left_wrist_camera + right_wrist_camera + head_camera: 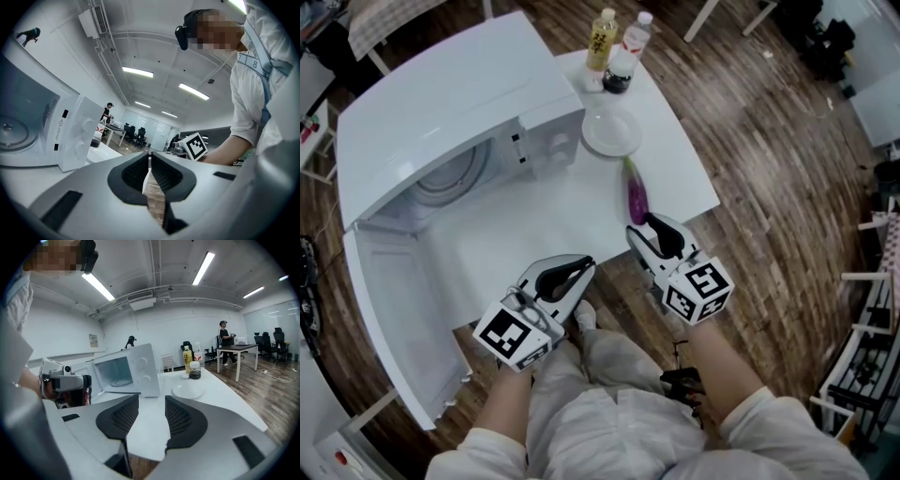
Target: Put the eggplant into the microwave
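The purple eggplant point(635, 194) lies on the white table point(534, 220), near its front right edge and below the plate. My right gripper point(649, 225) hovers just short of the eggplant's near end, jaws open and empty point(152, 416); the eggplant does not show in the right gripper view. The white microwave point(459, 122) stands at the table's left with its door point(394, 319) swung wide open and the glass turntable visible point(119, 373). My left gripper point(584, 267) is at the table's front edge, shut with nothing between its jaws point(150, 159), and the microwave front point(75, 136) is to its left.
A white plate point(611, 131) sits right of the microwave. Behind it stand a yellow drink bottle point(602, 39), a clear bottle point(637, 33) and a dark jar point(617, 75). The open door juts out past the table's front left. Wooden floor surrounds the table.
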`<control>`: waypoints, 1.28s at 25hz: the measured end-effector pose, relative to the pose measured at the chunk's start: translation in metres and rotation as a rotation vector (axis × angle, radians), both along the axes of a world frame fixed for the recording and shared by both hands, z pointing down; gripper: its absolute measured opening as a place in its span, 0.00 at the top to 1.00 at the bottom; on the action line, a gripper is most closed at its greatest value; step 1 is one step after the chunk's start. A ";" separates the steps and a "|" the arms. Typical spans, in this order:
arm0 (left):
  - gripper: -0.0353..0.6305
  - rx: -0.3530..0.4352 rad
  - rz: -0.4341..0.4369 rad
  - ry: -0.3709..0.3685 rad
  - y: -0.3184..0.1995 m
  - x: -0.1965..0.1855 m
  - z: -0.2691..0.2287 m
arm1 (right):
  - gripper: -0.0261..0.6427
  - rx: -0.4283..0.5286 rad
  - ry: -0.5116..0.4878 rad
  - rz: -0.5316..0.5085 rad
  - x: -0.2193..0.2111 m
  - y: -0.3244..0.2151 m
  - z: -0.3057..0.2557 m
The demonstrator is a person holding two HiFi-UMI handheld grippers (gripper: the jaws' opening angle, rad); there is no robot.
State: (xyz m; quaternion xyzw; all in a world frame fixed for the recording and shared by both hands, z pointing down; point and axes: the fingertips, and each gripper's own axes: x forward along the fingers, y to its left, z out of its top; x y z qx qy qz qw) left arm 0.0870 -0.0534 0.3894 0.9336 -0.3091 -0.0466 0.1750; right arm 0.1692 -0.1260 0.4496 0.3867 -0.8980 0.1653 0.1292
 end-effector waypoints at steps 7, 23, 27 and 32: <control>0.92 -0.043 -0.001 -0.005 -0.015 0.012 0.022 | 0.66 -0.051 0.048 0.062 0.019 -0.019 0.039; 0.92 -0.072 -0.011 0.006 -0.024 0.015 0.035 | 0.60 -0.157 0.206 0.227 0.043 -0.047 0.114; 0.92 -0.073 -0.014 0.005 -0.026 0.015 0.036 | 0.60 -0.161 0.240 0.241 0.046 -0.052 0.120; 0.92 -0.075 -0.018 0.008 -0.025 0.014 0.036 | 0.61 -0.160 0.283 0.260 0.052 -0.055 0.124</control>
